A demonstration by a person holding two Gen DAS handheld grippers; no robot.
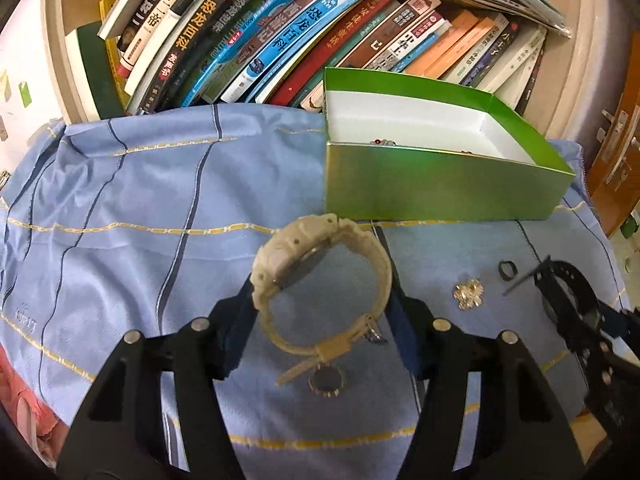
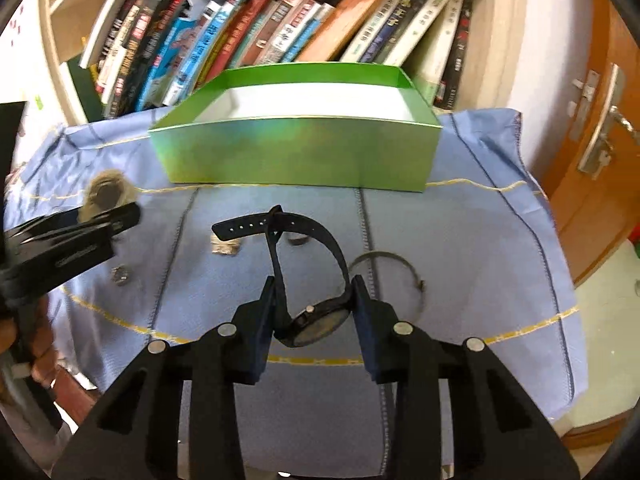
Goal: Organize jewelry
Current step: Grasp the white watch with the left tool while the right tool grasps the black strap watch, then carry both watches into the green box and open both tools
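A beige watch (image 1: 280, 258) hangs between the fingers of my left gripper (image 1: 320, 306), which is shut on its strap and case above the blue cloth (image 1: 140, 240). My right gripper (image 2: 314, 306) is shut on a black watch (image 2: 316, 326), whose strap (image 2: 280, 228) loops upward. An open green box (image 1: 440, 178) with a white inside stands at the back, with small beads in it. Loose on the cloth lie a dark-stoned ring (image 1: 326, 384), a gold brooch (image 1: 468, 294), a small black ring (image 1: 507, 270) and a silver bangle (image 2: 384, 270). The left gripper (image 2: 80, 236) also shows at the left of the right wrist view.
A shelf of leaning books (image 1: 280, 40) stands right behind the box. A wooden door with a metal handle (image 2: 600, 140) is at the right. The cloth ends near the right edge (image 2: 560, 280), with floor beyond. A hand (image 2: 36, 352) shows at lower left.
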